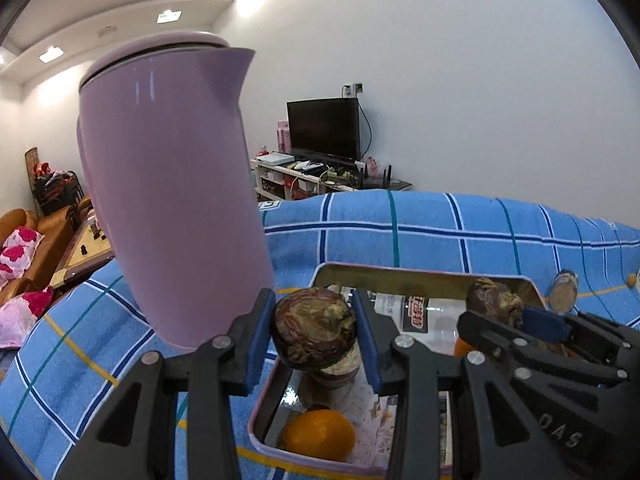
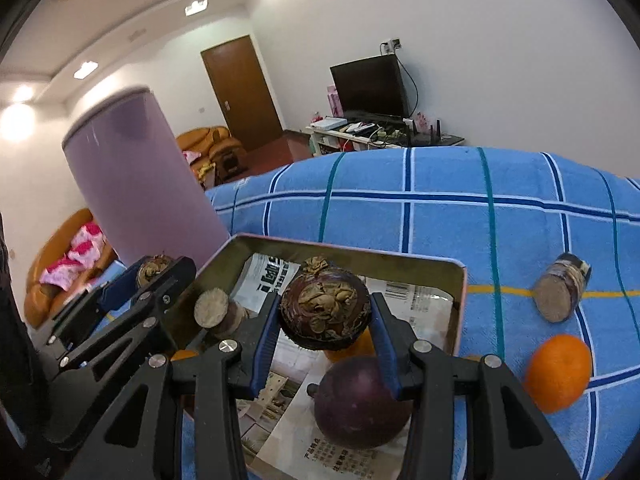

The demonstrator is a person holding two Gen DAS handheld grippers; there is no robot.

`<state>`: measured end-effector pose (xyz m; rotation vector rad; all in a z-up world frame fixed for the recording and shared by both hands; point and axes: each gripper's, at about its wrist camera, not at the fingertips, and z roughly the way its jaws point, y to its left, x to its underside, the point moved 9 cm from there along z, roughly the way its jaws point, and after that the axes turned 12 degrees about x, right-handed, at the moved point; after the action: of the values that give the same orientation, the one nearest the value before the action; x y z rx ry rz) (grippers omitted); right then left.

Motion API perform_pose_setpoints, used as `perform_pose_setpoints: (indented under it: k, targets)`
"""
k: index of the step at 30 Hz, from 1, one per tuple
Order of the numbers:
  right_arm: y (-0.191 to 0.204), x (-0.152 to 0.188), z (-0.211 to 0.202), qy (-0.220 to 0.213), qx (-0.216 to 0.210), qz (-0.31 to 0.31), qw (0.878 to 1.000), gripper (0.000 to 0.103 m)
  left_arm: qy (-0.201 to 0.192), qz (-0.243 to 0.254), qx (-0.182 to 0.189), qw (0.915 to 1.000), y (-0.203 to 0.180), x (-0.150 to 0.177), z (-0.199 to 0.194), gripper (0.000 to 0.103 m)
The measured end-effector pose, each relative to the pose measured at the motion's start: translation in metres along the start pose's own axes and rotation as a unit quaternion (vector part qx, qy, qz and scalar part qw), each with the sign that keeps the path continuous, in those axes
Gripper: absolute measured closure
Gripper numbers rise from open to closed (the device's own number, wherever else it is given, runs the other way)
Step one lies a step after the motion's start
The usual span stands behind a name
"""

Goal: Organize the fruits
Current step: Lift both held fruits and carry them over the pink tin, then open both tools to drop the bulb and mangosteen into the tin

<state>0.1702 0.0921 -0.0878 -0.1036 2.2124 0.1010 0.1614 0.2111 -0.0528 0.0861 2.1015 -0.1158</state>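
Mangosteens (image 1: 314, 326) clamped — both claws

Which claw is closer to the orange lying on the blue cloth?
Right. The right claw, gripping a brown fruit over the tin, has the orange just beside it. The left claw is across the tin, by the purple jug.

Purple jug (image 2: 136, 184): blurred at left of right wrist view, base hidden behind tray rim (image 2: 224, 252).
Orange (image 2: 352, 350): center, mostly hidden behind the held fruit.
Second orange (image 2: 183, 355): lower left, only a sliver past a gripper arm.
Tray paper print (image 2: 328, 460): bottom, too small to read.
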Motion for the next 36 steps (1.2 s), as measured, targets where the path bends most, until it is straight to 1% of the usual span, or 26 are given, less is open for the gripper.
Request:
perform_pose_setpoints:
  k: [4,7,12,21,24,26,31,34,36]
  targets:
    - [0.003,0.005,0.008,0.015,0.002,-0.009,1.000,0.057,0.012,0.014,-0.013,0.9997,-0.001,0.003,0.005,0.062]
    - [0.005,0.005,0.007,0.011,0.010,-0.024,1.000,0.057,0.020,0.008,-0.013,0.9997,0.002,0.005,0.007,0.062]
    - [0.005,0.007,0.007,0.006,0.011,-0.032,0.999,0.057,0.029,0.002,-0.015,0.9995,0.005,0.007,0.011,0.062]
    - [0.008,0.007,0.001,0.002,-0.038,-0.015,0.999,0.056,0.041,-0.012,-0.021,0.9989,0.011,0.009,0.015,0.062]
    - [0.007,0.006,-0.004,0.000,-0.067,0.007,0.998,0.056,0.041,-0.011,-0.021,0.9989,0.012,0.009,0.014,0.062]
    - [0.004,0.005,-0.008,-0.004,-0.078,0.023,0.997,0.056,0.041,-0.009,-0.021,0.9989,0.011,0.010,0.014,0.062]
    - [-0.002,0.001,-0.013,-0.011,-0.086,0.045,0.995,0.055,0.042,-0.010,-0.023,0.9988,0.012,0.010,0.015,0.062]
    - [-0.006,-0.001,-0.020,-0.026,-0.086,0.052,0.995,0.055,0.043,-0.011,-0.026,0.9987,0.013,0.011,0.016,0.062]
    - [-0.009,-0.002,-0.026,-0.039,-0.078,0.053,0.995,0.055,0.043,-0.011,-0.029,0.9986,0.013,0.011,0.016,0.061]
